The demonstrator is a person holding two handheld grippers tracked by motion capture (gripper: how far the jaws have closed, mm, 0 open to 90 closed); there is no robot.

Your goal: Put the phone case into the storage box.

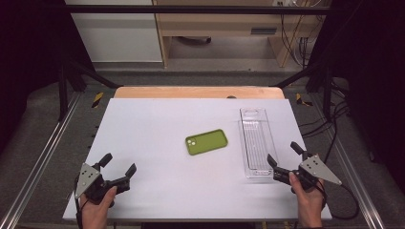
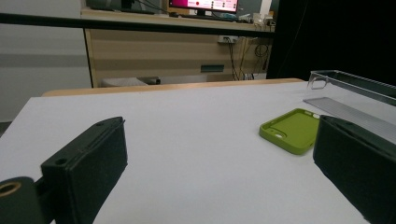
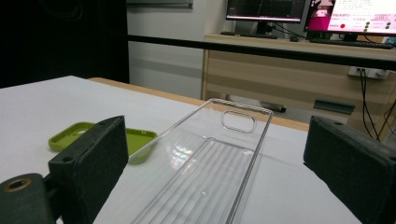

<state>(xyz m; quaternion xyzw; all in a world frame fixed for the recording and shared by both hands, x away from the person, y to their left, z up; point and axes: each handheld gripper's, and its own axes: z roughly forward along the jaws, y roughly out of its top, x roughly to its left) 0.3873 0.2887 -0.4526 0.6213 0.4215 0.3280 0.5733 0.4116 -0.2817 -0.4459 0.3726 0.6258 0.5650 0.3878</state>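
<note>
White tabletop (image 1: 157, 133) carries a green phone case (image 1: 206, 141) near its middle and, just right of it, a clear tray (image 1: 255, 143) whose long axis runs straight away from the wide-open, empty right gripper (image 1: 285, 160), probably nearer than the equally wide-open left gripper (image 1: 118, 163).

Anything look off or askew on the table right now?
Nothing stands out. The green phone case lies flat mid-table, open side up, at a slight angle. The clear tray lies empty to its right. Left gripper and right gripper are both open, holding nothing.
</note>
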